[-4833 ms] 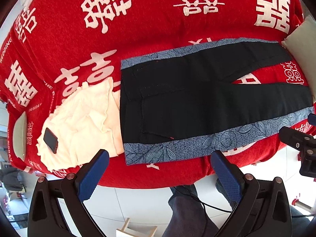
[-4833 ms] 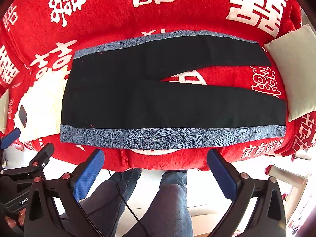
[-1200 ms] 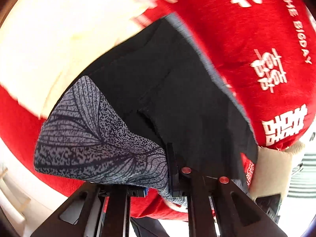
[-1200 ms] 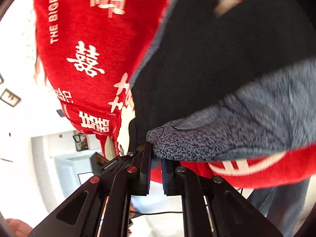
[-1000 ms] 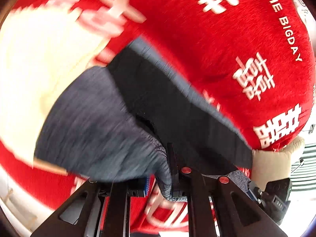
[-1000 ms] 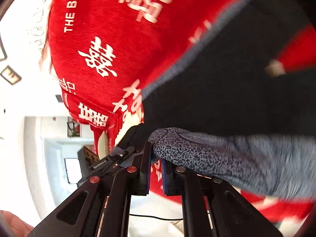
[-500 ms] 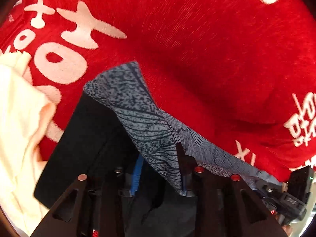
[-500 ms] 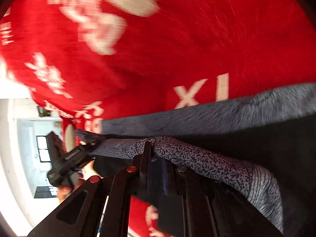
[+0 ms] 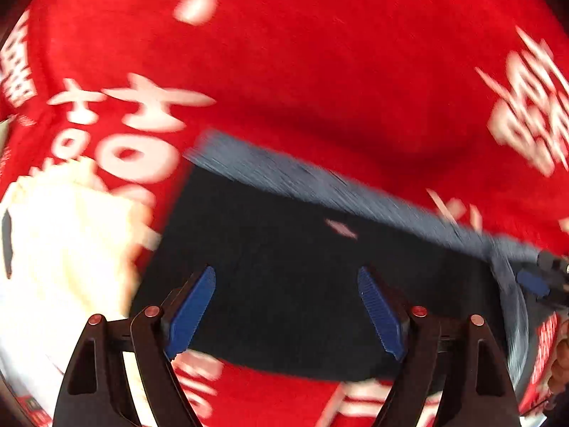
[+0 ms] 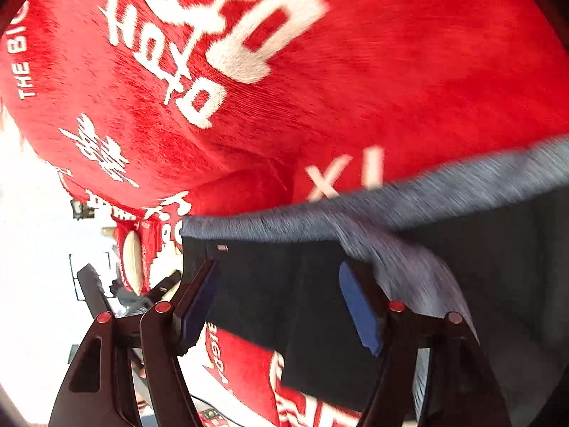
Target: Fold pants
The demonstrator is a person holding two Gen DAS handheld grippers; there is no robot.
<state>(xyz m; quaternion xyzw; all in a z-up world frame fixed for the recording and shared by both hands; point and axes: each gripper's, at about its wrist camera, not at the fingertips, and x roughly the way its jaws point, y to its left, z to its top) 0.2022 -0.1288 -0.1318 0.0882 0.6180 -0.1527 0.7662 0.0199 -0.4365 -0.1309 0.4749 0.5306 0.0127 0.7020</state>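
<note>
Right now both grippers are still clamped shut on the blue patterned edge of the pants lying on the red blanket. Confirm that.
Not quite. Both wrist views show open jaws: the left gripper and right gripper have let go, with nothing between their blue pads. The pants do lie on the red blanket, folded lengthwise, patterned edge on top.

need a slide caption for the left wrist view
Open left tongs hover over black pants lying on the red blanket.

Red blanket-covered bed [image 9: 320, 71]; black pants [image 9: 284, 267] and cream cloth [image 9: 64, 249] on it.
</note>
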